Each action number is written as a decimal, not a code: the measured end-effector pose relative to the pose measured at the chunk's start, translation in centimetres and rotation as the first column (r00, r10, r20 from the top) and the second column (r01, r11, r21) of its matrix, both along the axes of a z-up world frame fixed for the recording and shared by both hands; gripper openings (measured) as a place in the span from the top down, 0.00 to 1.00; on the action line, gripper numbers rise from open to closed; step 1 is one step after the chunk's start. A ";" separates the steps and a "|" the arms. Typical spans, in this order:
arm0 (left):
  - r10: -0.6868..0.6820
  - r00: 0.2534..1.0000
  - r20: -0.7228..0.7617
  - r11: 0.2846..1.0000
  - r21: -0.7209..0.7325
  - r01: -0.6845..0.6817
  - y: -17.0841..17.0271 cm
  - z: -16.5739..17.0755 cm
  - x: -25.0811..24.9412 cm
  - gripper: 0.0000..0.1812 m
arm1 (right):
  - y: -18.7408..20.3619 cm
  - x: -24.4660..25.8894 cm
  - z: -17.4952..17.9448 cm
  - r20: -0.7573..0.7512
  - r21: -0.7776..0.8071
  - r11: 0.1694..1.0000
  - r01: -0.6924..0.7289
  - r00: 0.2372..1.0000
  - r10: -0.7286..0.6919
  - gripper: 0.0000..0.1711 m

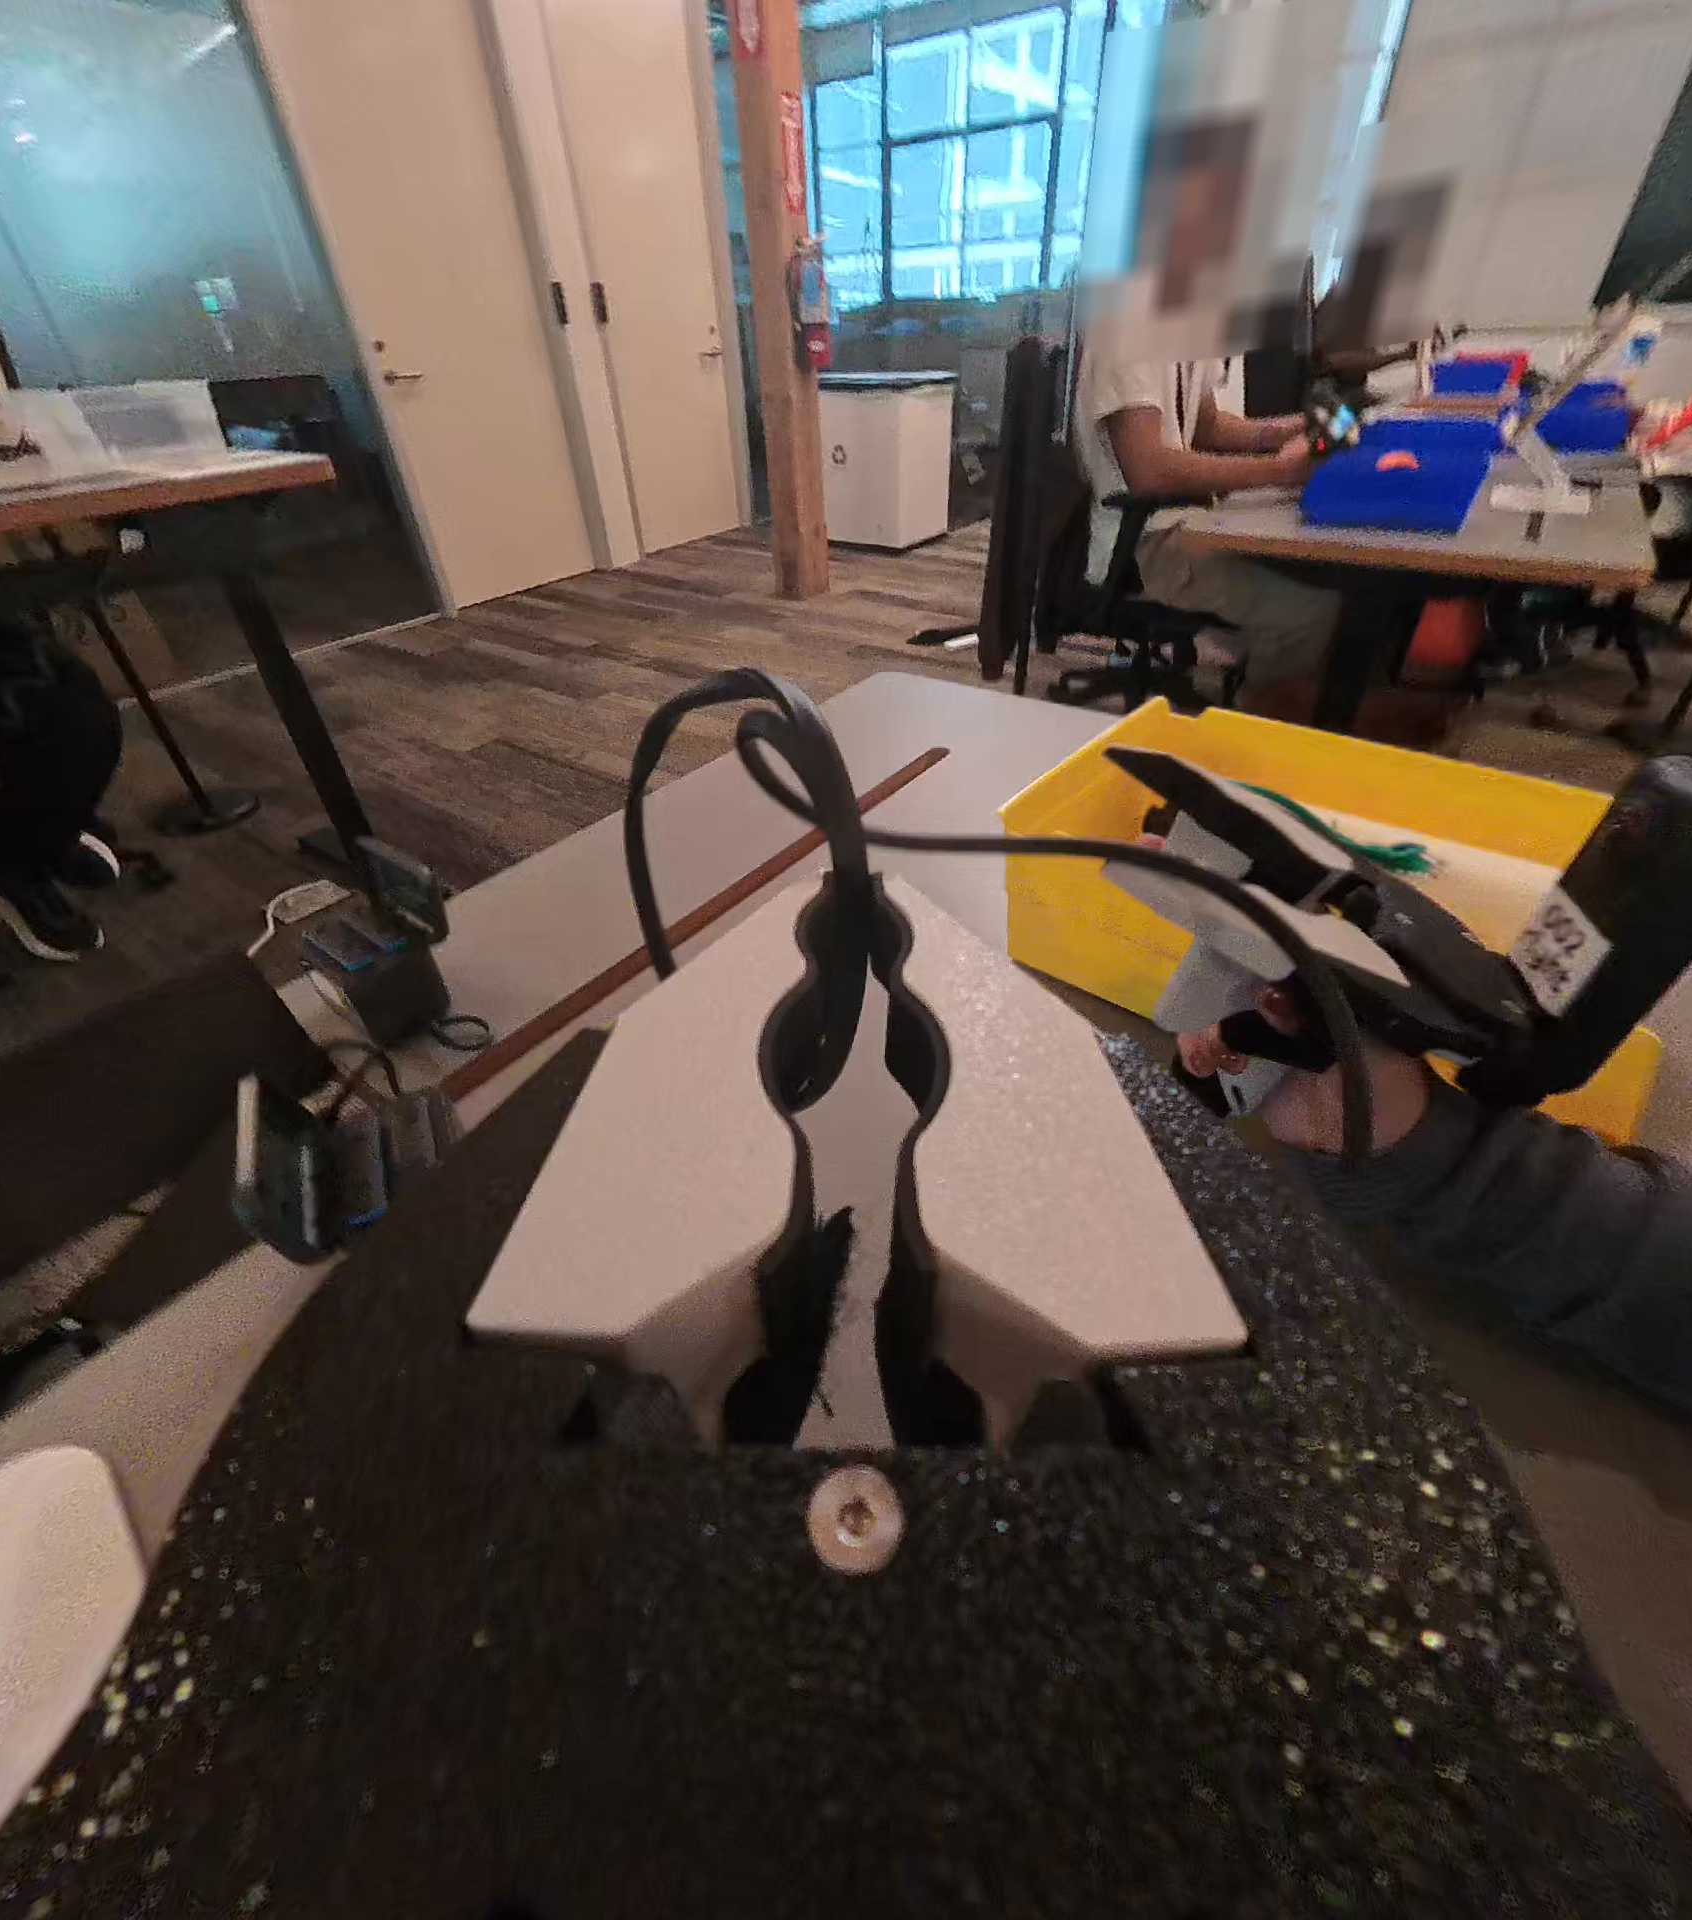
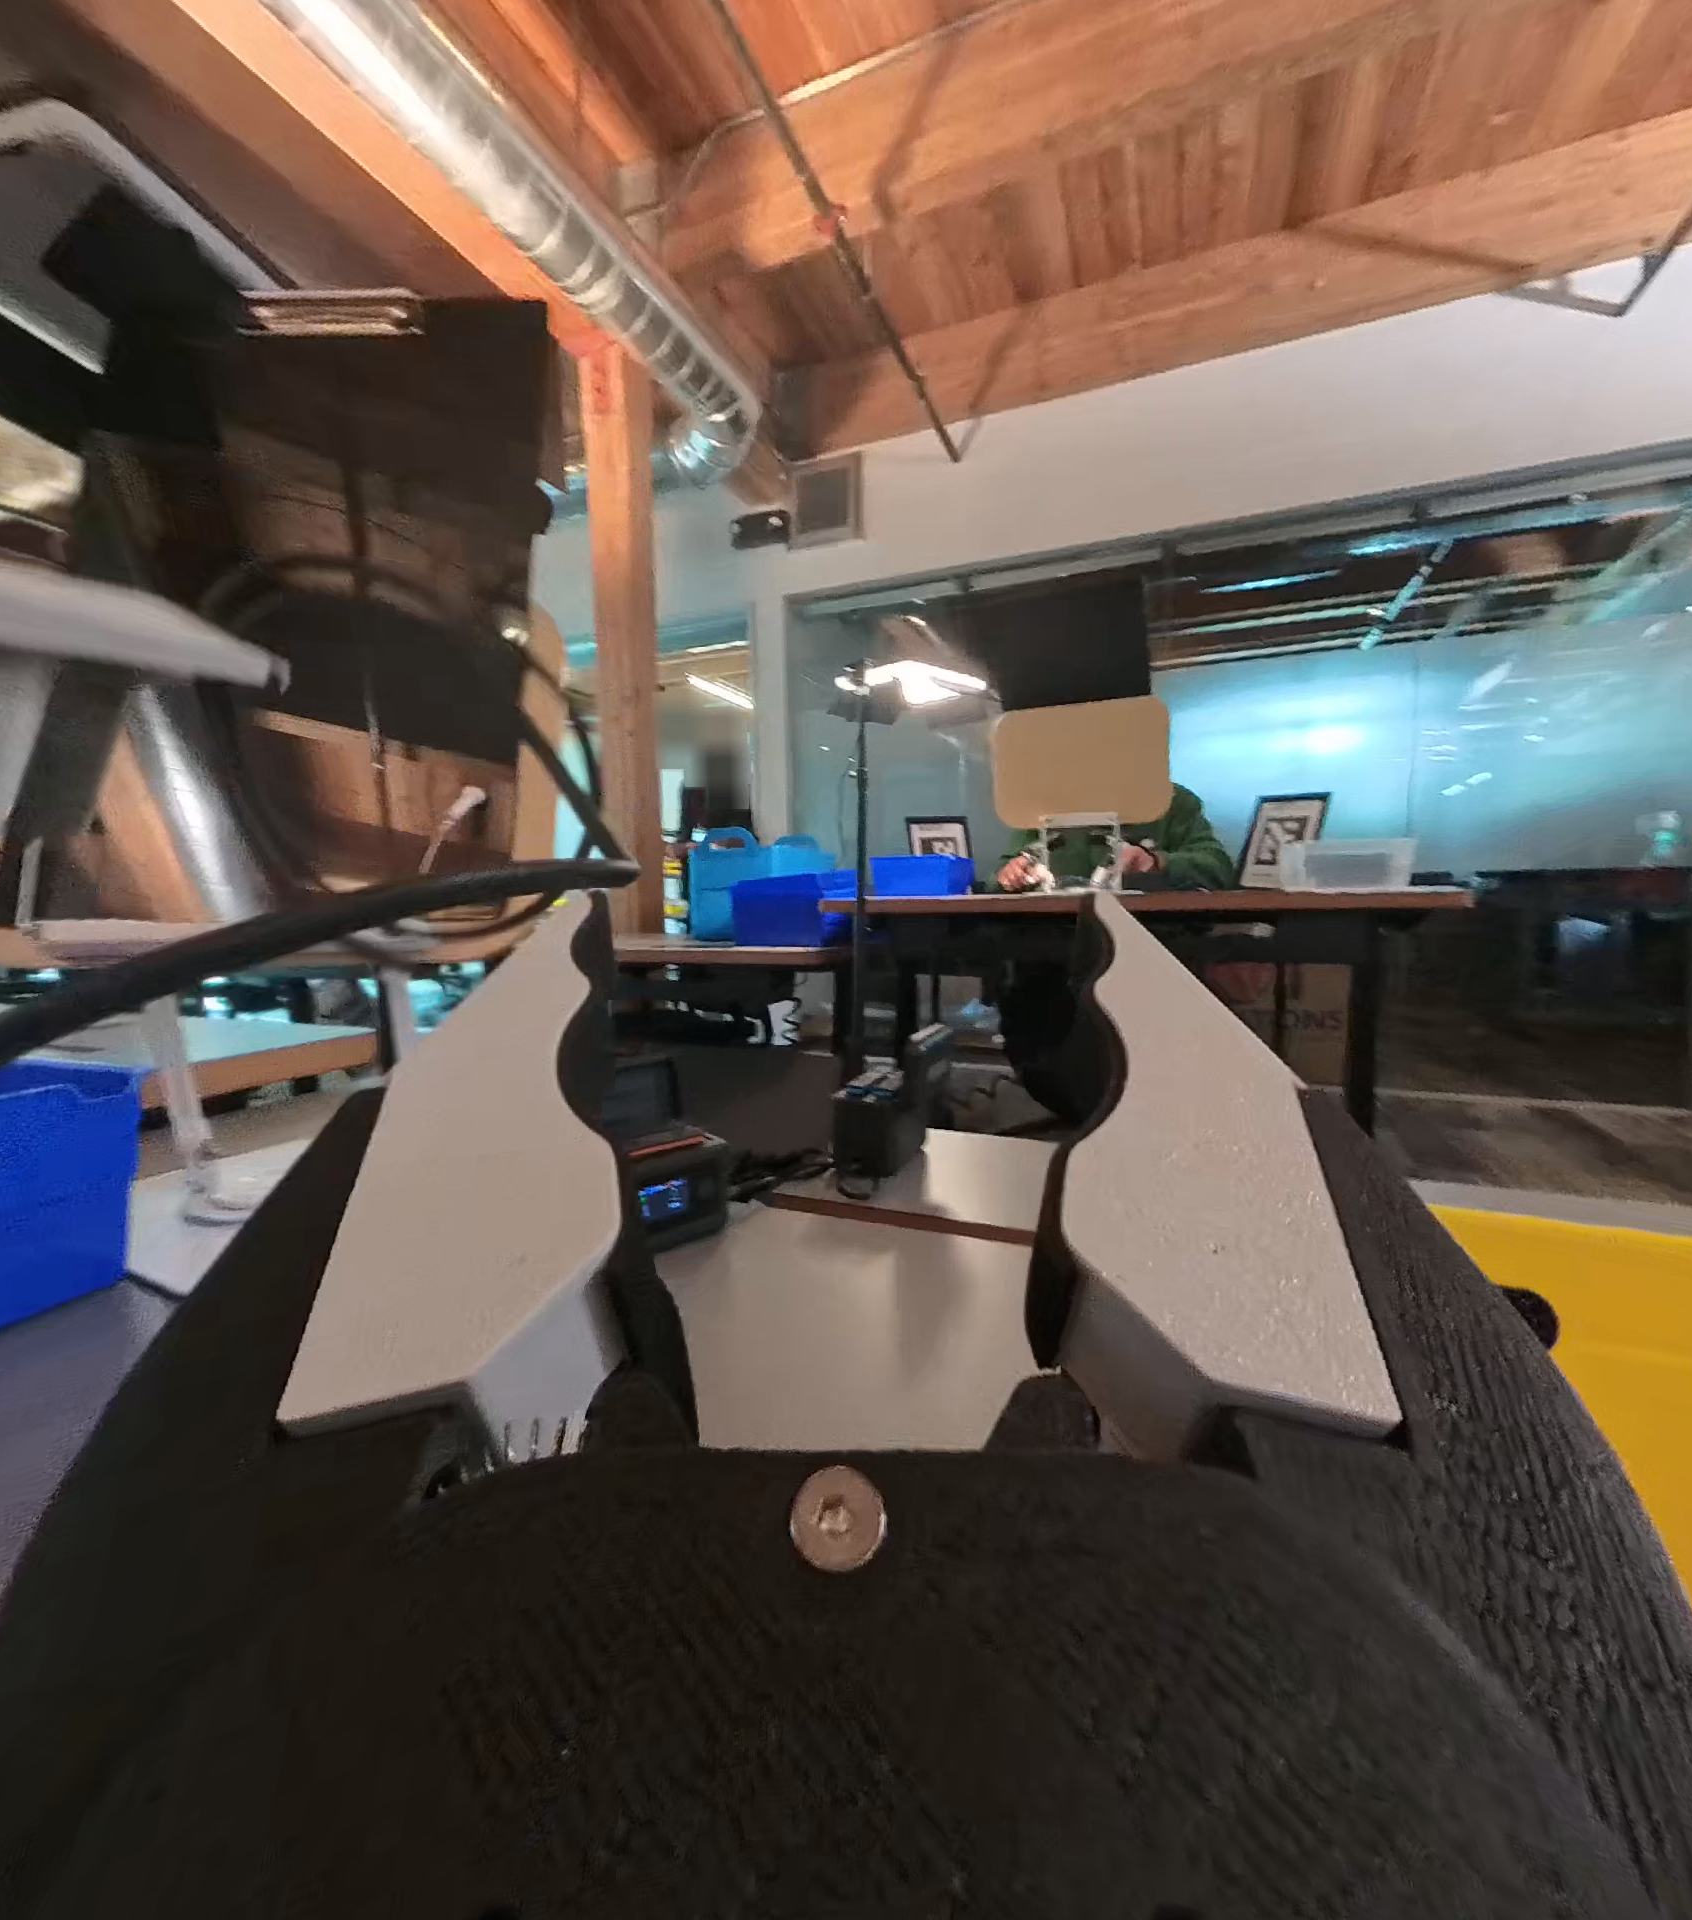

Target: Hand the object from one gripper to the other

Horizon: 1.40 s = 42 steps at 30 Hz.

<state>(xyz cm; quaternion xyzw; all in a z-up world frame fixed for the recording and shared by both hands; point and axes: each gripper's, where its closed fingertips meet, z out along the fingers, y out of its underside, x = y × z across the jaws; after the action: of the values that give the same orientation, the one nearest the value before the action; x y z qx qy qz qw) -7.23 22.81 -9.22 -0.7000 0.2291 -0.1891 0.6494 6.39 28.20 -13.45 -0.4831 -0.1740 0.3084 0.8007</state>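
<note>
My left gripper [image 1: 852, 896] is shut on a black cable [image 1: 800, 727]. The cable loops up above the fingertips, and one thin strand runs right and drapes over my right gripper [image 1: 1180, 831], which a hand holds above the yellow bin [image 1: 1341, 769]. In the right wrist view my right gripper [image 2: 850, 914] is open with nothing between its fingers. The black cable [image 2: 198, 956] comes in from the left and ends by the left fingertip, outside the gap.
The yellow bin [image 2: 1600, 1351] holds a green item [image 1: 1393, 857]. The grey table [image 1: 925, 717] has a brown seam. Chargers and a small power unit [image 2: 681, 1184] stand on it. A blue bin [image 2: 0, 1195] sits to the left. People sit at desks behind.
</note>
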 end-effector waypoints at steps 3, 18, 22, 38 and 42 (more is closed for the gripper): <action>0.041 0.996 0.082 0.999 -0.030 -0.038 0.9 -3.5 -0.8 0.99 | 0.6 0.2 -0.1 0.048 -0.035 0.998 0.042 0.998 -0.041 0.51; -0.251 0.908 0.335 0.951 -0.090 0.296 -2.0 -8.7 -0.1 0.99 | -2.0 -5.7 -4.0 0.389 -0.221 0.944 -0.247 0.865 0.317 0.63; -0.398 0.871 0.288 0.896 -0.083 0.436 -4.1 -8.8 1.2 0.99 | -4.0 -6.4 -3.1 0.290 -0.257 0.874 -0.413 0.830 0.477 0.68; -0.324 0.946 -0.009 0.942 0.086 0.324 -4.6 -9.7 1.2 0.99 | -6.5 -8.2 -4.2 -0.056 -0.560 0.493 -0.666 0.624 0.780 0.72; -0.418 0.890 -0.182 0.890 0.111 0.441 -6.4 -11.2 4.1 0.99 | -9.2 -9.6 -5.1 -0.261 -0.633 0.179 -0.753 0.426 0.866 0.72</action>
<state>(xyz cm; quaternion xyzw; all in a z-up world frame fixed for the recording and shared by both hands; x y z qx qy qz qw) -3.09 16.38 -20.41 -0.5935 0.4412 -0.2564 0.6224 -3.24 18.95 -18.54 -0.5893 -0.3409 0.6845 0.2607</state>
